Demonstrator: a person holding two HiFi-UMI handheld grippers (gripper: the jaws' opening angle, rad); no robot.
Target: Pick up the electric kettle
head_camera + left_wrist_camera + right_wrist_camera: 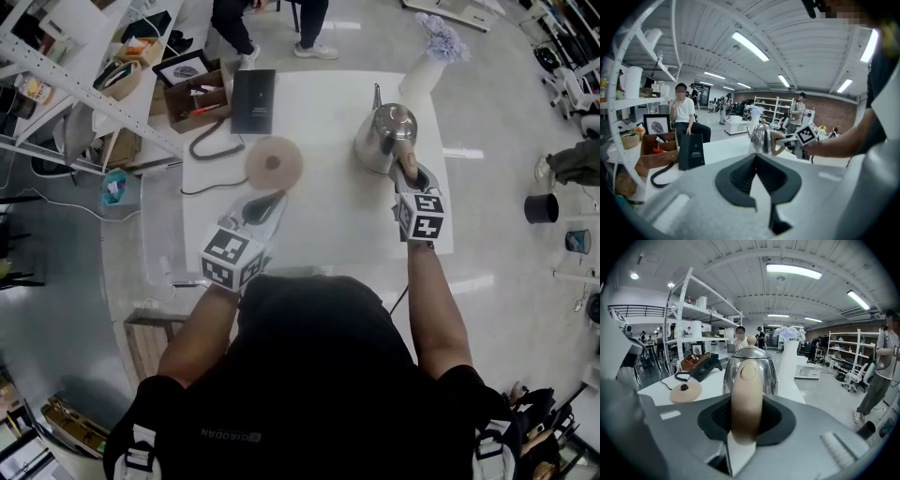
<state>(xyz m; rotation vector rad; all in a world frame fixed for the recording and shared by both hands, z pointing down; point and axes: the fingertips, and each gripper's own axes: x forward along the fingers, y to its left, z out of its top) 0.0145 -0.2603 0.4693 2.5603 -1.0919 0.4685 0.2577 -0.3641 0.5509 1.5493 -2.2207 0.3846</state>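
Closest in, the left hand-held gripper (pixel 277 196) is over the near part of the table (pixel 319 220). Its jaws are pressed together with nothing in them, so it's not helping at all. All the work is on the right hand-held gripper (pixel 746 405), which is clamped on the kettle's tan handle (pixel 746 390). The handle fills the gap between the pads.

The electric kettle (pixel 382 133) itself is at the far right of the table, well apart from its round base (pixel 273 162) over toward the middle. I honestly can't tell if the bottom is touching the table or already off it.

Here's what I'd worry about:
- That handle looks smooth and rounded, and it's pinched from two sides only. The heavy steel body hangs out past the pads, so the kettle could pivot in the grip and dip spout-first.
- If there's water inside (no way to see), a tilt means a spill, and the lid could pop off.
- The tall white vase (pixel 424 70) is just beyond the kettle. A swing outward or a jerky lift could knock it over.
- The coiled cord (pixel 211 145) and the black box (pixel 253 100) are farther left, so they only matter if the kettle gets carried that way.
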